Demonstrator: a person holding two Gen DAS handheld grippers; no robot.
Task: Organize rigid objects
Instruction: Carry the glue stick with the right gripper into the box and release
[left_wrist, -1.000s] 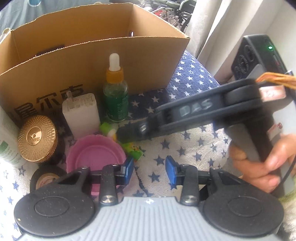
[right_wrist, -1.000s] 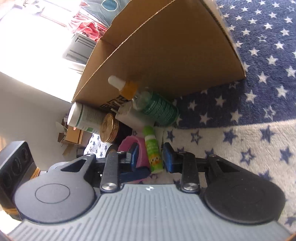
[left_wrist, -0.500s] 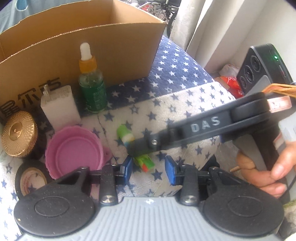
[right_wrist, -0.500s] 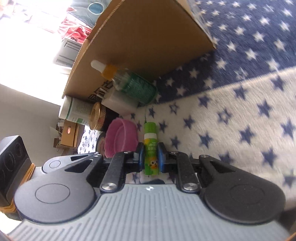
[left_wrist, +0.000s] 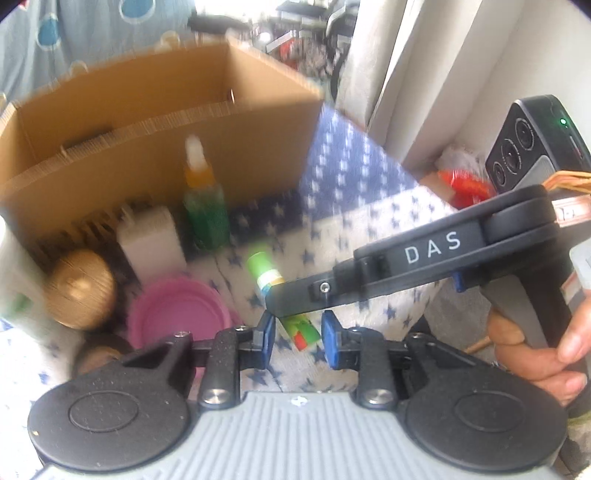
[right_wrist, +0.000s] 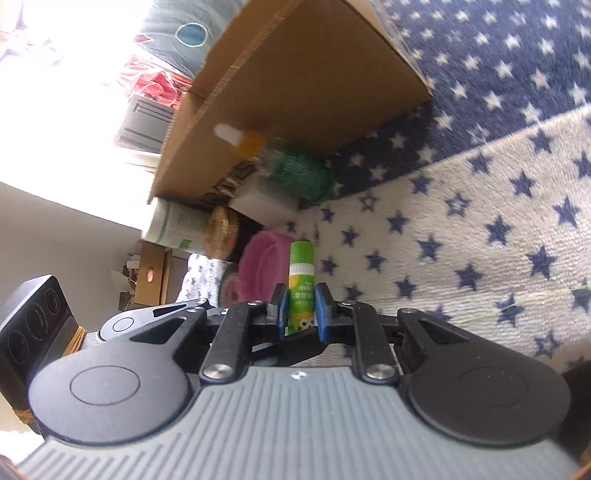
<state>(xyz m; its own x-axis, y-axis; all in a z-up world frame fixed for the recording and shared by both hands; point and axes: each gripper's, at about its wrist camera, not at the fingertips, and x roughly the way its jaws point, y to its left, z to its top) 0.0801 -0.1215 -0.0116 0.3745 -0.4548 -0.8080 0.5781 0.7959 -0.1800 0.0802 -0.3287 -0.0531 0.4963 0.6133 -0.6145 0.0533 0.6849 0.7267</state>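
Note:
My right gripper (right_wrist: 300, 310) is shut on a small green stick with a cartoon label (right_wrist: 301, 258) and holds it off the star blanket (right_wrist: 480, 240). In the left wrist view the right gripper (left_wrist: 275, 295) reaches in from the right with the green stick (left_wrist: 264, 267) in its tip. My left gripper (left_wrist: 299, 338) sits just below it, its jaws closing. The stick's lower end shows in the gap, but the pads do not press on it. An open cardboard box (left_wrist: 147, 122) stands behind.
In front of the box stand a green dropper bottle (left_wrist: 205, 206), a white charger (left_wrist: 151, 243), a gold-lidded jar (left_wrist: 81, 288), a pink bowl (left_wrist: 181, 314) and a tape roll (left_wrist: 99, 354). A white tube (right_wrist: 177, 225) lies at the left. A hand (left_wrist: 535, 354) holds the right gripper's handle.
The right gripper closed on the green stick and lifted it off the blanket. The left gripper's jaws have narrowed, and it drew back and up.

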